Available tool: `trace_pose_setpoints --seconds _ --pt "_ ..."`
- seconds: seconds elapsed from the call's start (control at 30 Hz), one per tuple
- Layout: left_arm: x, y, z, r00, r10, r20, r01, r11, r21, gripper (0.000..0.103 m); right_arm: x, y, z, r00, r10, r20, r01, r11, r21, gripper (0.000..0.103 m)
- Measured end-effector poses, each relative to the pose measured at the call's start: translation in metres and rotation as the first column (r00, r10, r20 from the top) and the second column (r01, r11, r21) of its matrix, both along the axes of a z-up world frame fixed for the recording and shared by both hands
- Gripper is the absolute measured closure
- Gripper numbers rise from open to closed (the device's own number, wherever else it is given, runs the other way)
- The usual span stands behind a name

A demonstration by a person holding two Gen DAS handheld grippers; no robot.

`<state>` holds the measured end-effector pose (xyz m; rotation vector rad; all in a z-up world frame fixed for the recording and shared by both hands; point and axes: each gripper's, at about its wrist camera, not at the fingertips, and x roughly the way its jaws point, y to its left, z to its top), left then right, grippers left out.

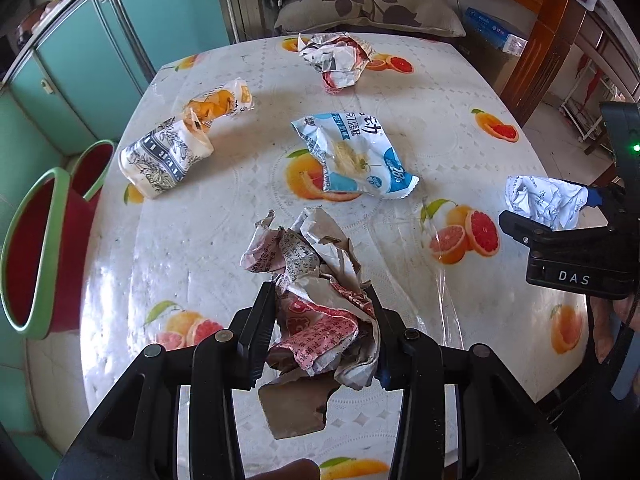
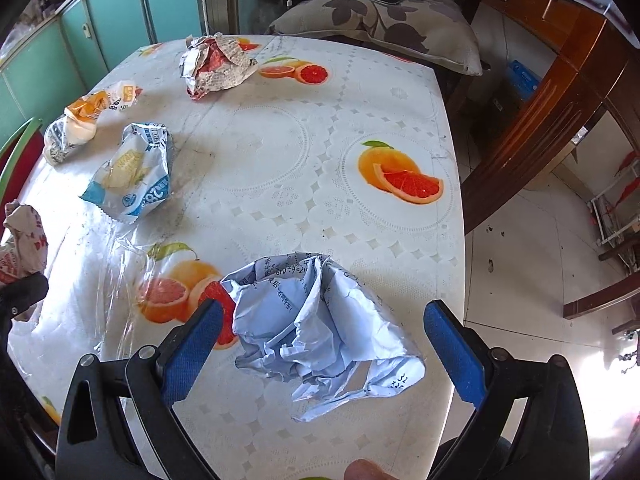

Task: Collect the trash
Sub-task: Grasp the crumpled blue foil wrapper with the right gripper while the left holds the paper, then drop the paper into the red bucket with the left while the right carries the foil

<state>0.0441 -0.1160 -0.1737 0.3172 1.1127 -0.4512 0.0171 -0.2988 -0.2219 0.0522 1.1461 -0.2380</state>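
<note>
The left tongs [image 1: 320,332] are clamped on a crumpled red-and-white printed paper wrapper [image 1: 316,312], both black fingers [image 1: 260,328] pressing its sides; the wad hangs just above the white plastic-covered surface printed with orange and grapefruit slices [image 1: 200,240].

The right tongs [image 2: 324,344] stand wide apart around a crumpled pale blue paper sheet with printed text [image 2: 320,328], which lies on the surface near its right edge; the blue pads [image 2: 192,348] are clear of the sheet on both sides.

Taking the held red-and-white wrapper as landmark: just beyond it, toward the middle of the surface, lies a flattened blue-and-white plastic snack bag [image 1: 356,156]. Beyond and to the left of the wrapper rests a squashed white paper cup with a black drawn pattern [image 1: 164,158], touching a crumpled orange-and-white plastic packet [image 1: 220,104] behind it. Farthest from the wrapper, near the far edge, sits a second crumpled wad of red-and-white printed paper [image 1: 336,58]. Left of the wrapper, off the surface's edge, stands a red bin with a green rim [image 1: 36,256]. Behind the far edge lies a floral beige pillow [image 1: 372,8].
</note>
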Motion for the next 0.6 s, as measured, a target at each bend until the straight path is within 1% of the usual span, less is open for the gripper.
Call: trace_pose_setpoints --seconds 0.03,0.1,0.13,0.2,0.27,0.33,0.5,0.6 --pt "0.0 0.002 0.001 1.0 0.001 0.004 -0.001 1.0 0.0 0.063 0.0 -0.001 0.0 1.0 -0.006 0.002 0.006 1.0 -0.002 0.005" --pt "0.0 0.005 0.003 1.0 0.008 0.004 -0.008 1.0 -0.008 0.063 0.002 0.0 0.0 1.0 -0.014 -0.009 0.014 1.0 -0.015 0.028" --pt "0.0 0.006 0.004 1.0 0.013 0.007 -0.013 1.0 -0.011 0.063 0.003 0.001 0.0 1.0 -0.013 -0.017 0.012 1.0 -0.024 0.046" --pt "0.001 0.01 0.005 1.0 0.023 0.01 -0.023 1.0 -0.02 0.063 0.004 0.003 0.001 1.0 -0.007 -0.02 0.007 0.999 -0.037 0.048" --pt "0.002 0.015 0.007 0.999 0.031 0.012 -0.03 0.999 -0.029 0.063 0.004 0.005 0.003 1.0 -0.007 -0.021 0.006 0.999 -0.044 0.056" --pt "0.004 0.018 0.009 0.999 0.039 0.017 -0.038 0.999 -0.038 0.063 0.005 0.007 0.007 1.0 -0.006 -0.02 0.005 0.999 -0.053 0.059" --pt "0.007 0.027 0.015 0.998 0.057 0.031 -0.055 0.997 -0.063 0.063 0.007 0.016 0.023 1.0 0.003 -0.002 -0.003 0.997 -0.076 0.061" --pt "0.01 0.037 0.022 0.996 0.082 0.047 -0.078 0.994 -0.082 0.063 0.009 0.027 0.041 0.999 0.022 0.027 -0.02 0.997 -0.074 0.061"
